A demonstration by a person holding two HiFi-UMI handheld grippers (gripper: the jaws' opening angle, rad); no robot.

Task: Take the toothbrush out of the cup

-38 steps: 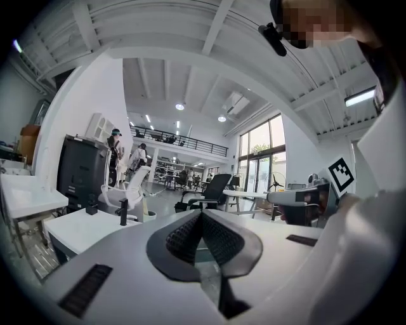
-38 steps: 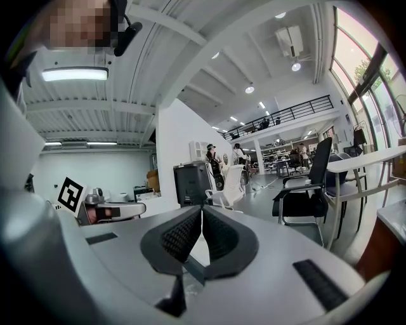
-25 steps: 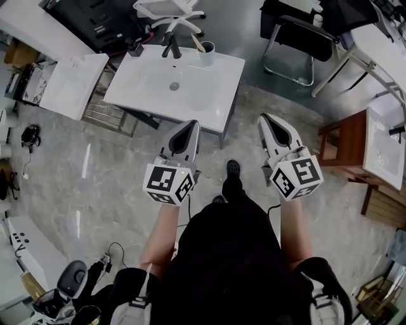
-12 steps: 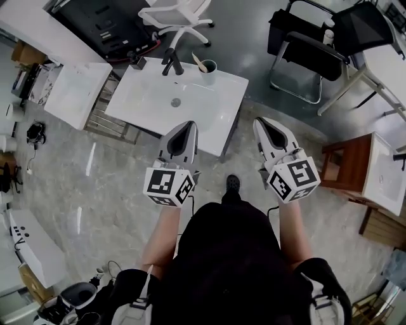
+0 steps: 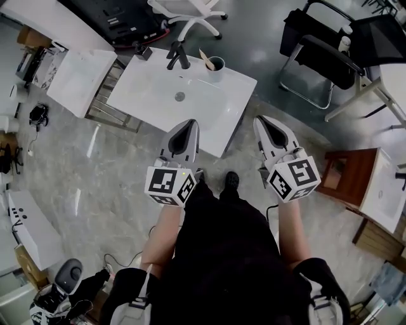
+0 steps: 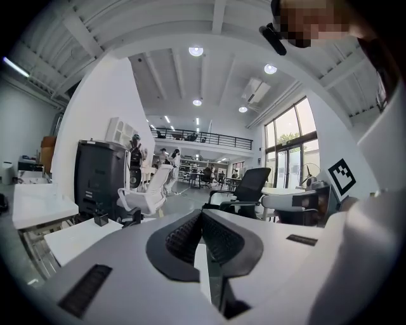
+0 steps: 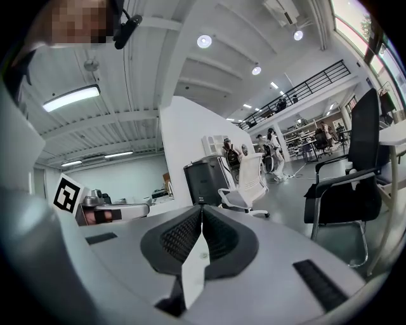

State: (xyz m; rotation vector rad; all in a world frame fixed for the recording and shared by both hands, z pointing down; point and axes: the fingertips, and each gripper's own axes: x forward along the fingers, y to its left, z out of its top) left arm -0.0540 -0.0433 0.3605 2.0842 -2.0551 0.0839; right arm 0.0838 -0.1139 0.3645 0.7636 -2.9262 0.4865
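A pale green cup [image 5: 216,63] stands at the back right corner of the white sink counter [image 5: 152,101], beside the black faucet [image 5: 178,56]. A light wooden-handled toothbrush [image 5: 206,58] leans out of it to the left. My left gripper [image 5: 188,124] hovers over the counter's near edge, jaws shut and empty. My right gripper [image 5: 262,120] hangs off the counter's right side above the floor, also shut with nothing in it. Both are well short of the cup. In the left gripper view the jaws [image 6: 202,213] meet; in the right gripper view they [image 7: 202,207] do too. The cup shows in neither gripper view.
A small black box [image 5: 143,53] sits left of the faucet. A black chair [image 5: 317,54] stands at the right, a white office chair [image 5: 190,9] behind the sink, a second white basin [image 5: 79,73] to the left, and a wooden stand [image 5: 342,174] at the right.
The sink counter has drifted lower and nearer in the head view as the person stepped toward it. Both grippers stayed shut and moved forward with the body.
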